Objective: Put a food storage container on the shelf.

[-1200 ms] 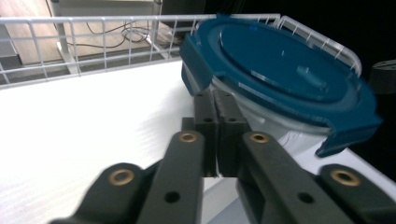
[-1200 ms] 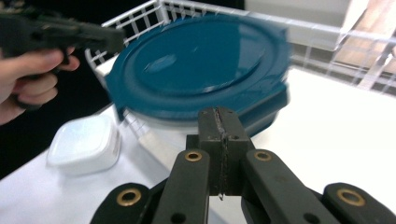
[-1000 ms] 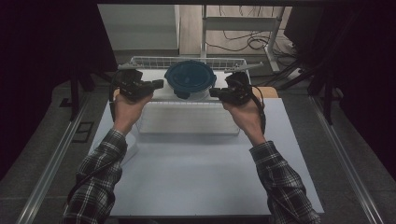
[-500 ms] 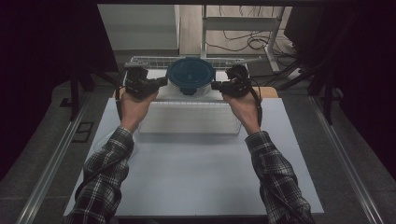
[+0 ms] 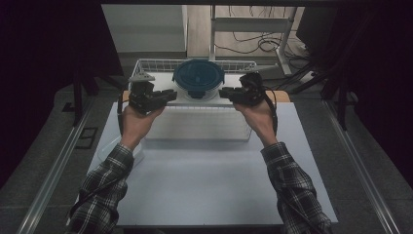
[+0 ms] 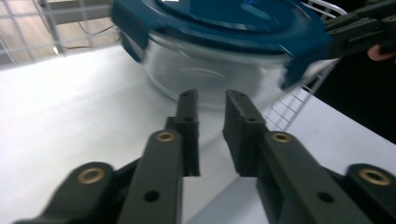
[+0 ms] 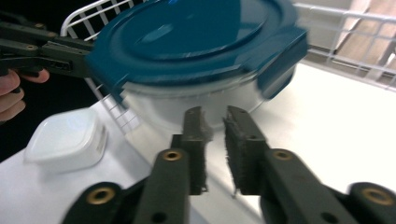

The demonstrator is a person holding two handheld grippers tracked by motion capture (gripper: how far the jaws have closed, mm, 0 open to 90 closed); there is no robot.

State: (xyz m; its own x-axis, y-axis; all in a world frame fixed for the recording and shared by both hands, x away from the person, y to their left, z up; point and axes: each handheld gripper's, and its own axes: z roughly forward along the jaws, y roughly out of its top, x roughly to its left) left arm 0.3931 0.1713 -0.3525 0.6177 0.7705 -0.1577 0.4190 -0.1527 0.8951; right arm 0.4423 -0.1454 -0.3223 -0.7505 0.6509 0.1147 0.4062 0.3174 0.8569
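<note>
A round glass container with a blue clip lid point(image 5: 198, 78) point(image 6: 219, 28) point(image 7: 196, 37) rests on the white floor of a wire basket point(image 5: 146, 64) at the table's far end. My left gripper point(image 5: 170, 94) point(image 6: 210, 100) is just left of it and my right gripper point(image 5: 224, 91) point(image 7: 215, 114) just right, both pointing inward at it. Both pairs of jaws have just been opening. They now stand a narrow gap apart with nothing between them, a little short of the glass wall. Each gripper view shows the other gripper beyond the lid's rim.
A white rectangular tray point(image 5: 197, 124) lies on the table in front of the basket, under my hands. A small white square tub point(image 7: 65, 140) and a clear round dish point(image 5: 109, 148) sit at the left. The basket's wire walls point(image 7: 345, 28) rise around the container.
Both hands moved forward and the container went with them, farther into the basket. The jaws of both grippers have parted and come off the lid.
</note>
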